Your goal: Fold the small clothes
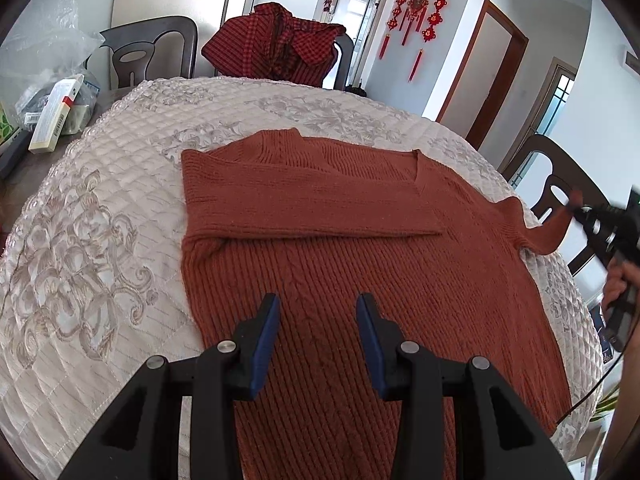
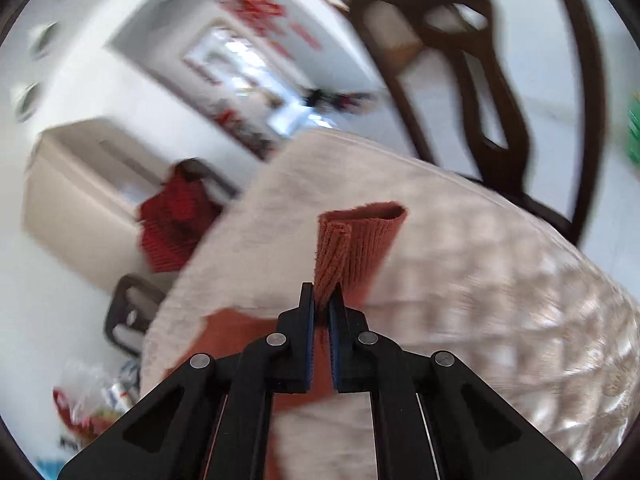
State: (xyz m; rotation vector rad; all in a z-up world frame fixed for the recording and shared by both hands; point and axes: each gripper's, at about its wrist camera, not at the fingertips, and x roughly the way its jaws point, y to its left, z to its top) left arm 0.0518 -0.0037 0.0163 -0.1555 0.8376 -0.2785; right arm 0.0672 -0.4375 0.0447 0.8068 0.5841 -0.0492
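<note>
A rust-orange ribbed sweater [image 1: 360, 264] lies flat on the quilted table cover [image 1: 100, 240], one sleeve folded across its chest. My left gripper [image 1: 318, 308] hovers open over the sweater's lower body with nothing between its blue pads. At the right edge of the left wrist view, my right gripper [image 1: 576, 204] pinches the end of the other sleeve [image 1: 548, 232], lifted off the table edge. In the blurred right wrist view, my right gripper [image 2: 322, 294] is shut on that sleeve's cuff [image 2: 360, 240], which sticks up beyond the fingertips.
Dark wooden chairs [image 1: 160, 48] ring the table; one carries a red checked garment [image 1: 276, 40]. Boxes and plastic bags [image 1: 52, 108] sit at the table's far left. Another chair [image 2: 500, 80] stands close behind the right gripper. A person's hand [image 1: 618, 280] holds the right gripper.
</note>
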